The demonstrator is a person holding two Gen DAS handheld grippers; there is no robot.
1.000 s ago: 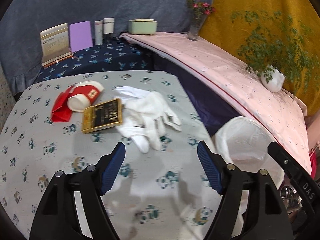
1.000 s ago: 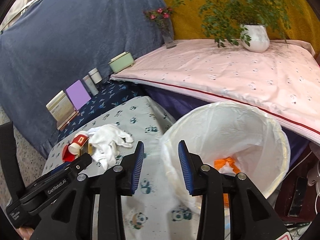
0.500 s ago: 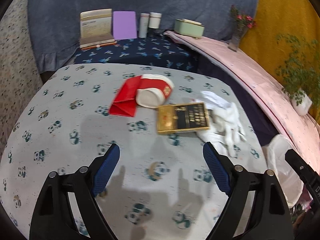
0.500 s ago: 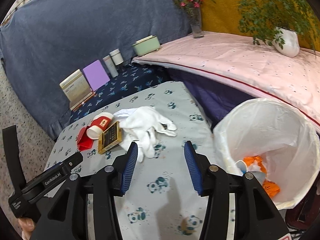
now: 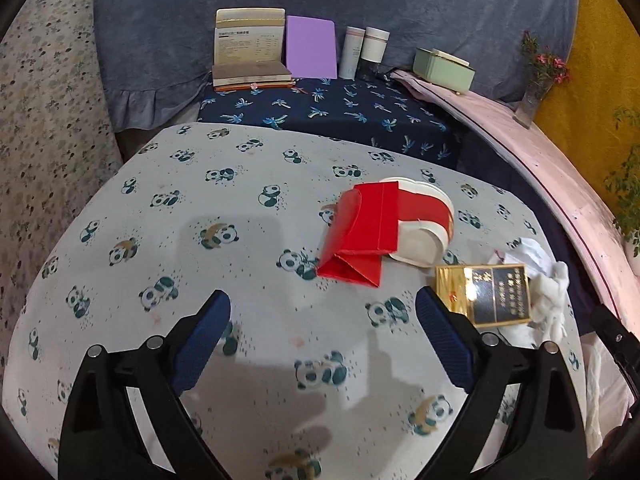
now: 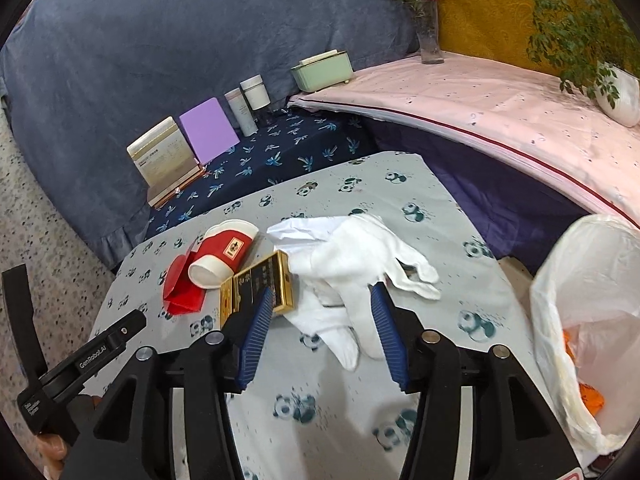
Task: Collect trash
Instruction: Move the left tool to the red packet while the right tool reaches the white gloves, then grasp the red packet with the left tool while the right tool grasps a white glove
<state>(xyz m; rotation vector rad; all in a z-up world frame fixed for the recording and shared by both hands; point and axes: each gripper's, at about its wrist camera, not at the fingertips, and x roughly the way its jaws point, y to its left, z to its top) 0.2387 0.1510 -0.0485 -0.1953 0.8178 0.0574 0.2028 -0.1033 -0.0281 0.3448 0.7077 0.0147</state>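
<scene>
On the panda-print table lie a red folded paper sleeve, a red and white paper cup on its side, a gold and black box and white gloves. My left gripper is open and empty, just short of the sleeve. My right gripper is open and empty, close above the gloves, with the box by its left finger. The cup and sleeve lie further left. A white bin bag holding orange scraps stands at the right.
Behind the table a dark blue shelf carries a booklet, a purple card, two tubes and a green box. A pink-covered ledge holds a flower vase and a potted plant.
My left gripper swung left, away from the gloves and bin, and now faces the red sleeve and cup. My right gripper swung from the bin bag to over the gloves and opened wider.
</scene>
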